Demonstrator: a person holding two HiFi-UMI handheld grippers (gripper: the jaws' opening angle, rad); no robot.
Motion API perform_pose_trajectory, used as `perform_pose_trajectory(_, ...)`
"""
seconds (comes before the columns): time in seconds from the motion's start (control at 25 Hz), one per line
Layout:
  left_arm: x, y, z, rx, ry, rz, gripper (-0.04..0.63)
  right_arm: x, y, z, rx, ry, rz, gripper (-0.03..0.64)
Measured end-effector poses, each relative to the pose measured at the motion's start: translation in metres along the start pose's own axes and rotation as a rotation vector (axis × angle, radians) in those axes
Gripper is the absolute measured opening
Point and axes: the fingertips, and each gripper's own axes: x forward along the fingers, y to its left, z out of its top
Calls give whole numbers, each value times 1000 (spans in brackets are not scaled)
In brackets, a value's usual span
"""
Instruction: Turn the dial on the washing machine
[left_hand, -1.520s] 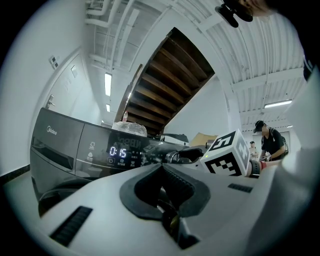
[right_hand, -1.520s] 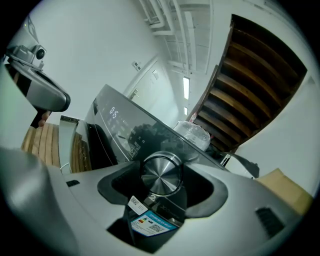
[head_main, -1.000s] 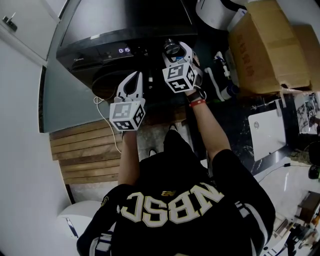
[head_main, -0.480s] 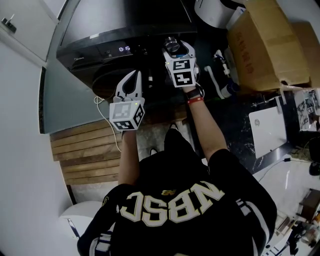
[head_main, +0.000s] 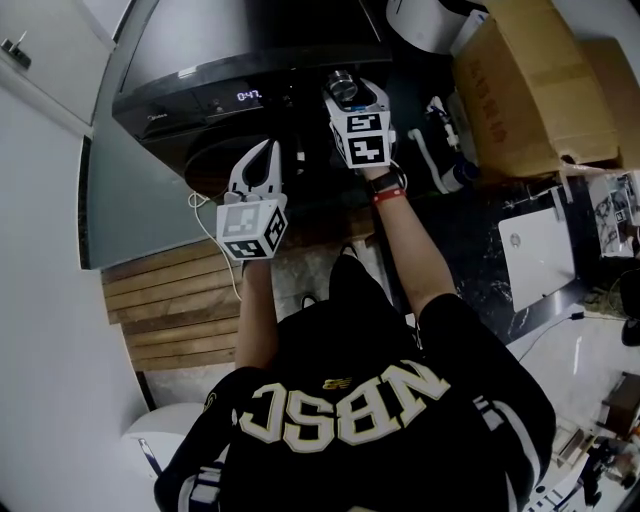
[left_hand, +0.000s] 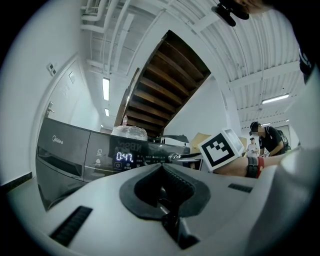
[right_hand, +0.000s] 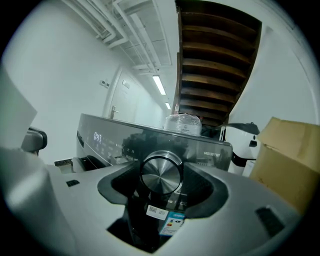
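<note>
Two tongs at the washing machine (head_main: 250, 50), only the right pair on the dial.
The left tongs (head_main: 270, 150) hang closed and empty below the front panel, with the lit display (left_hand: 124, 157) up ahead of them and the dial well off to their right. The right tongs (head_main: 345, 95) are clamped on the round metal dial (right_hand: 161, 174), which sits squarely between the jaws with its axis running straight back along them. By my judgement, a roll of the right wrist is all the turn needs.
</note>
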Motion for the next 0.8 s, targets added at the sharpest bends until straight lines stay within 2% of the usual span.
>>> perform_pose_trajectory(0.8, -3, -5, 0, -6, 2, -20, 9, 1, -1, -1, 45, -5, -13, 279)
